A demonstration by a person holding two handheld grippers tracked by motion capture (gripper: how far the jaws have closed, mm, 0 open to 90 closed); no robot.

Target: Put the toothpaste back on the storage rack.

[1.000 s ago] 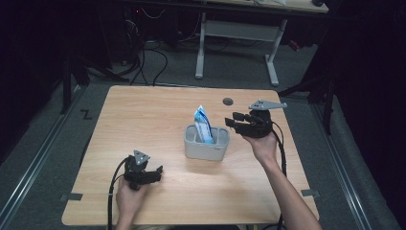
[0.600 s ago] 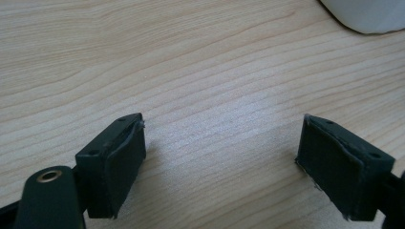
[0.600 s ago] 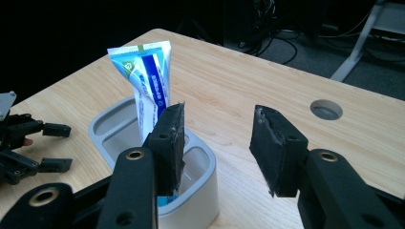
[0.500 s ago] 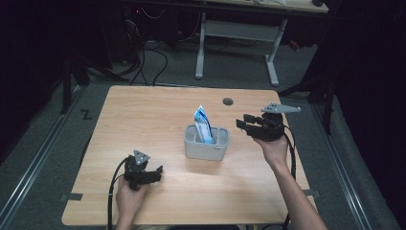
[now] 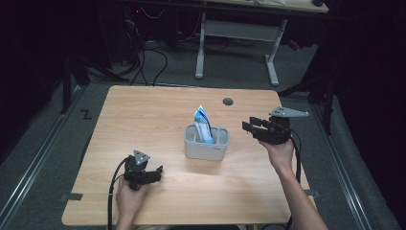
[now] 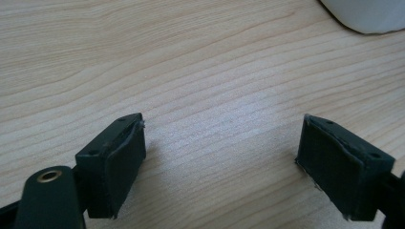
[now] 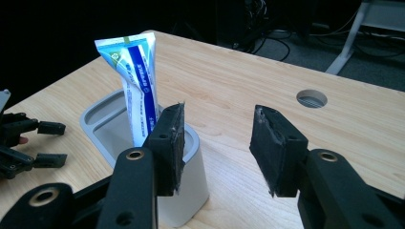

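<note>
The toothpaste tube (image 5: 203,125) stands upright in the far-left compartment of the grey holder (image 5: 206,149) at the middle of the table (image 5: 143,115), leaning slightly left. Your right gripper (image 5: 248,127) hangs just right of the holder, raised above the tabletop, jaws apart at a middling width and empty; in the right gripper view the tube (image 7: 136,81) rises beyond the left jaw. Your left gripper (image 5: 155,171) rests low at the near left, well apart from the holder, jaws wide and holding nothing.

It looks as if the tube is seated and the right hand is clear of it. To finish cleanly, keep the right jaws parted and lift away rightward, not across the holder's rim (image 7: 188,136), so you don't nudge it. If the tube must come out, approach above the rim and grip its flat faces.
</note>
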